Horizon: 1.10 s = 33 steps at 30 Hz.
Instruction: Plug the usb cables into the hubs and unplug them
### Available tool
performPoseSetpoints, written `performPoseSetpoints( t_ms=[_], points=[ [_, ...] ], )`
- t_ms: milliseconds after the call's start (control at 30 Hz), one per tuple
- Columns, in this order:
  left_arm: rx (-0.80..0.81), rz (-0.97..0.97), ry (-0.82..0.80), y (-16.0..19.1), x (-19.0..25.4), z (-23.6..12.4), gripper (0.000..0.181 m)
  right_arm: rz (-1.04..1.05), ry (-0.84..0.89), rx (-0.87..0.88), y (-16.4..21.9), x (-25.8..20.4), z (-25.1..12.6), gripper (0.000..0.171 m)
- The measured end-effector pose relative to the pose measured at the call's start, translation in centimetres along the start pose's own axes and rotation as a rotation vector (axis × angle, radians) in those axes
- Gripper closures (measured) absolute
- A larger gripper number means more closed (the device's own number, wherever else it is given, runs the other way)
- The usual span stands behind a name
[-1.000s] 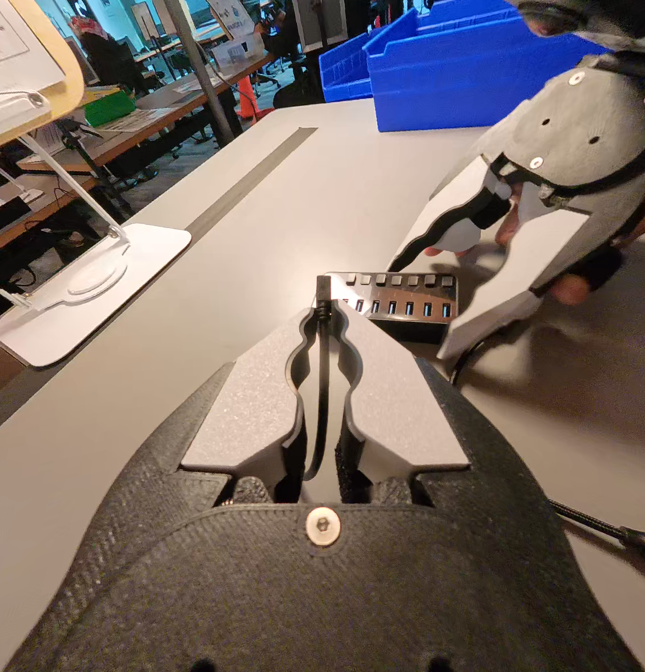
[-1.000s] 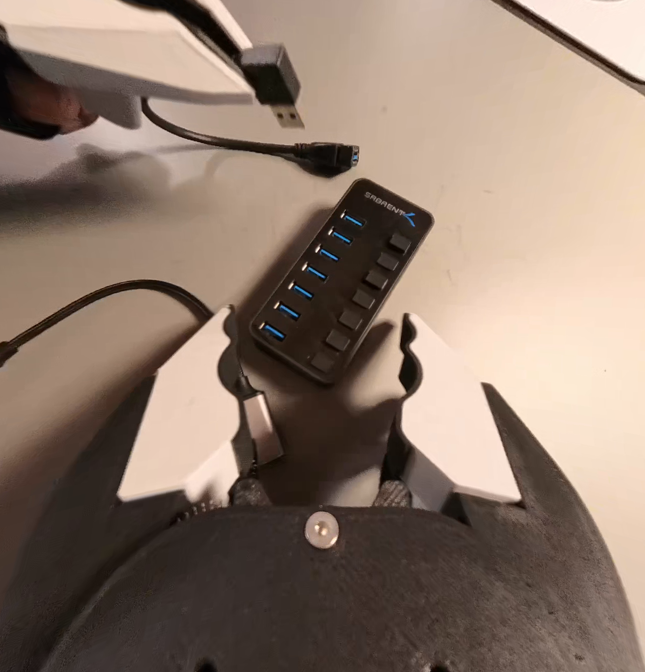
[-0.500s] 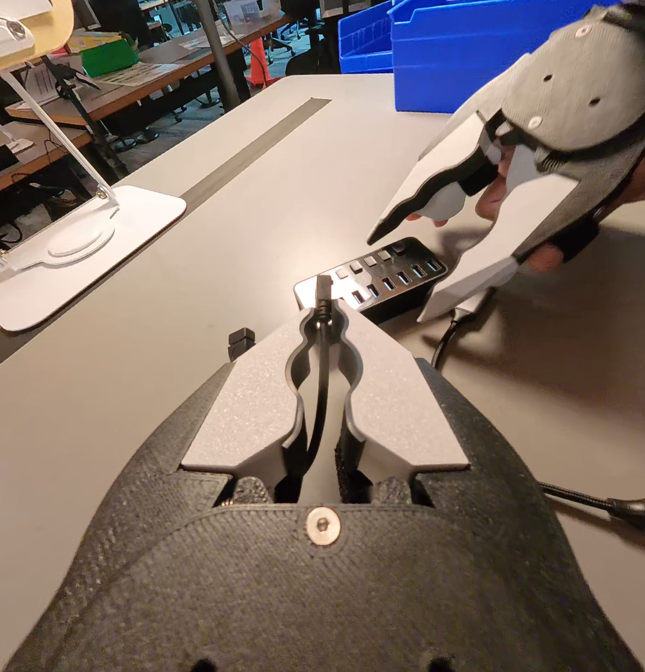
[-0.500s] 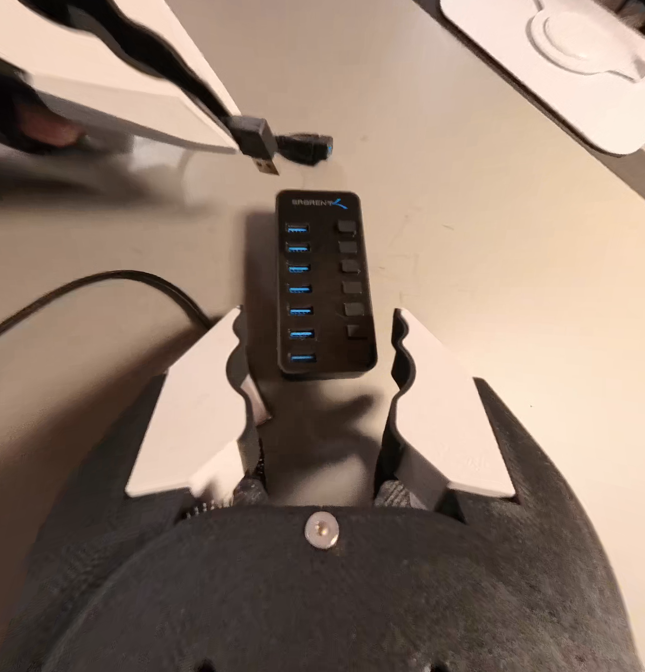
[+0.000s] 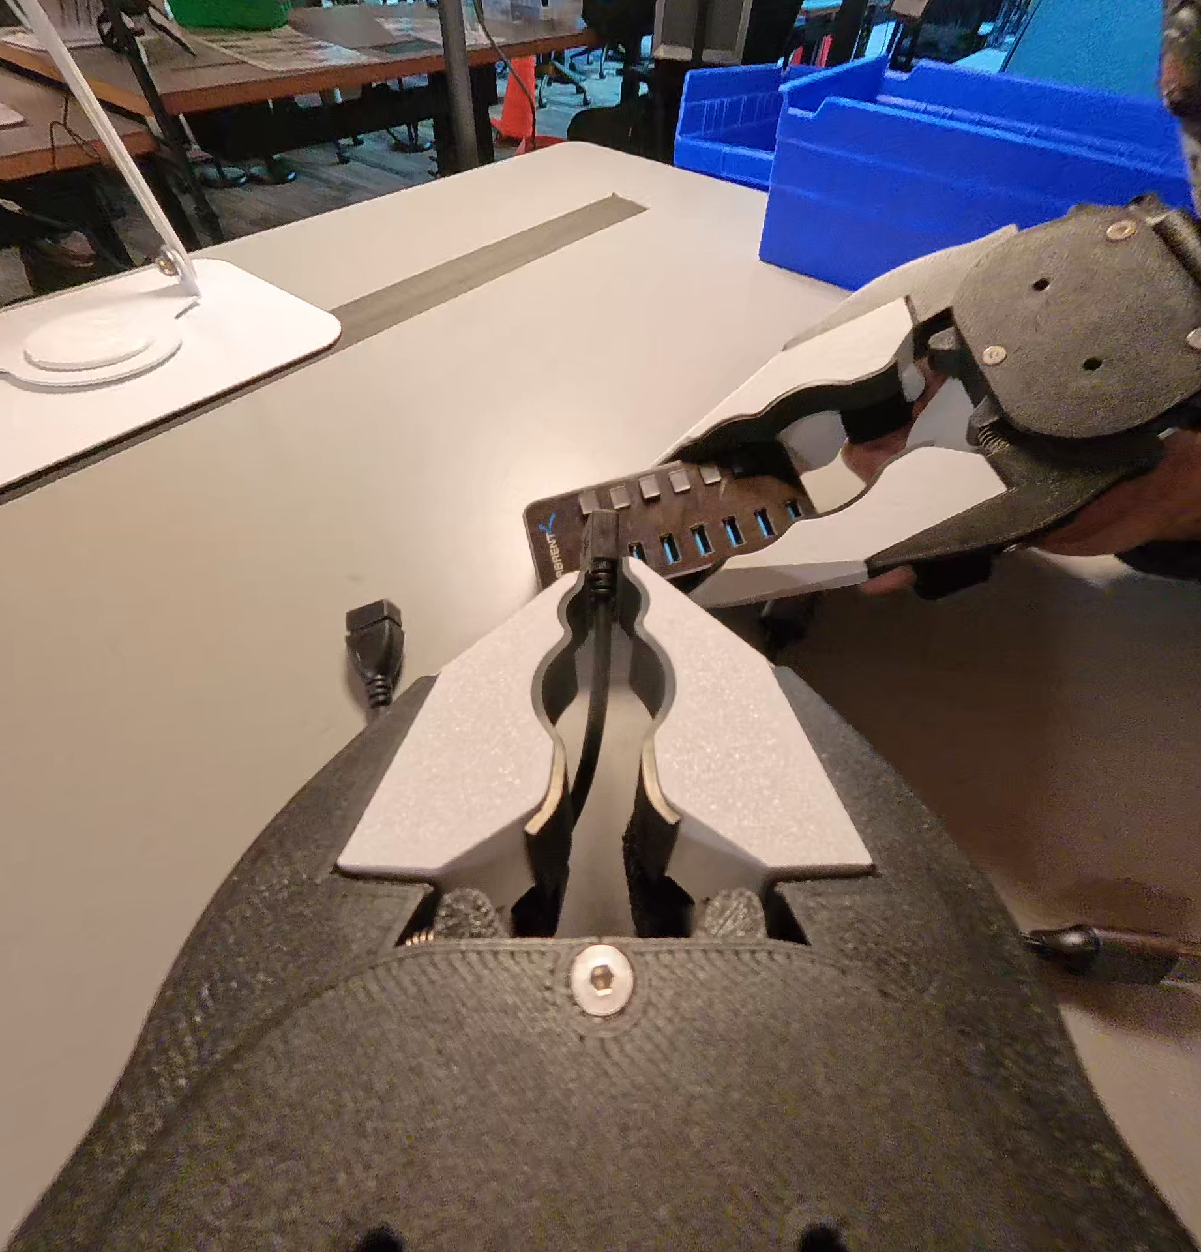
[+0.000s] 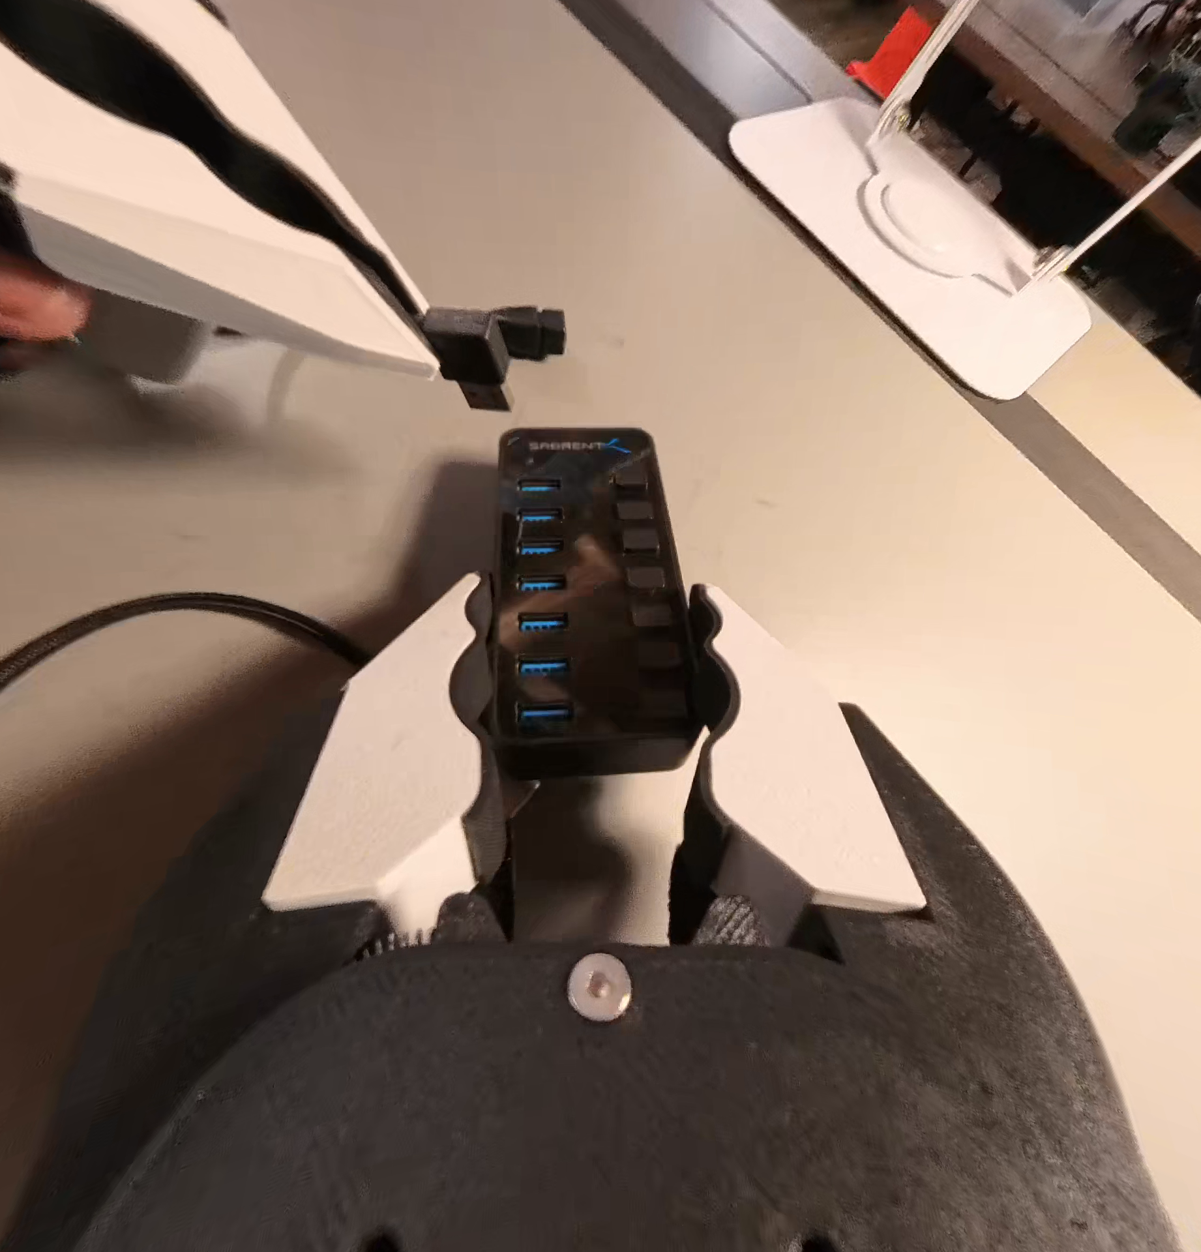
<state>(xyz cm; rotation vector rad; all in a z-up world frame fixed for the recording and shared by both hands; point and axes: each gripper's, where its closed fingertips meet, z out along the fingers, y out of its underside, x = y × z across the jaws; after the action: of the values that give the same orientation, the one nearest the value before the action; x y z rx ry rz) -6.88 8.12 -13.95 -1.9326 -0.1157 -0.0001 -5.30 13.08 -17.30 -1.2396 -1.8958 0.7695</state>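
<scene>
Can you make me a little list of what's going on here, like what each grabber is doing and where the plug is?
left gripper: shut on the USB plug
plug: in the air just beyond the hub's far end, not in any port
right gripper: fingers on both sides of the USB hub
hub: black, on the table, ports all empty
loose connector: lying on the table
behind: blue bins, white stand base

Your hub (image 6: pixel 587 603) lies on the table (image 6: pixel 855 610) between your right gripper (image 6: pixel 590 633) fingers; your left gripper (image 5: pixel 603 576) holds the plug (image 6: pixel 472 359) just above the hub's far end, a loose connector (image 5: pixel 374 637) lying to its left
</scene>
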Motion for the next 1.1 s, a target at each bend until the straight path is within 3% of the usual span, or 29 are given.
performPoseSetpoints(
  t_ms=[433, 767, 1100],
  points=[
    [-0.054, -0.139, 0.036, 0.7, 0.8, 1.0, 0.171, -0.088, 0.038, 0.054, -1.2, -1.0, -0.5, 0.114],
    [-0.061, -0.416, 0.177, 1.0, 1.2, 1.0, 0.171, -0.157, 0.047, 0.078, -1.3, -1.1, -0.6, 0.114],
    [-0.012, -0.712, 0.519, -0.4, 2.7, -0.4, 0.171, -0.176, 0.044, 0.161, -2.5, -1.1, -1.5, 0.114]
  ],
)
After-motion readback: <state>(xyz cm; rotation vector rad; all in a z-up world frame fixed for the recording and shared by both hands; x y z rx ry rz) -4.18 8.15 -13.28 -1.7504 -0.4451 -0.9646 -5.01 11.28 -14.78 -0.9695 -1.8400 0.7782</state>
